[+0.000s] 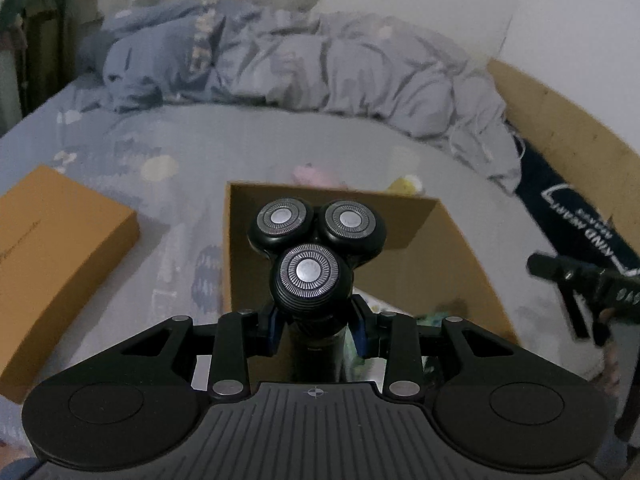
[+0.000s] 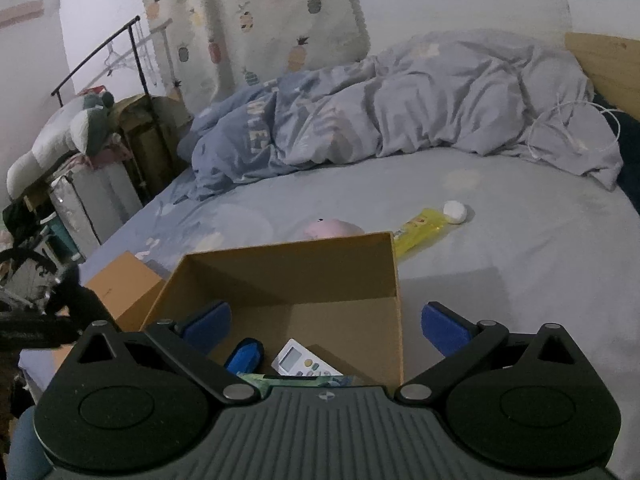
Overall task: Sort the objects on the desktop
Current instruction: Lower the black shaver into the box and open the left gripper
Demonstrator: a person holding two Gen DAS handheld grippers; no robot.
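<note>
On the bed (image 2: 520,280), a closed orange box (image 1: 60,260) lies at the left, just beside the open cardboard box (image 2: 392,264). The left hand-held gripper (image 1: 316,324) is clamped on a three-headed electric shaver (image 1: 312,248), held over that open box. Inside it already lie a white remote control (image 2: 300,360), a blue case (image 2: 244,354) and what may be a green packet, partly hidden. The right hand-held gripper (image 2: 326,324) hangs over the box with its fingers wide apart, holding nothing. Beyond the box a pink toy (image 2: 332,227), a yellow packet (image 2: 420,228) and a white ball (image 2: 455,212) are left on the sheet, so sorting seems about half done.
</note>
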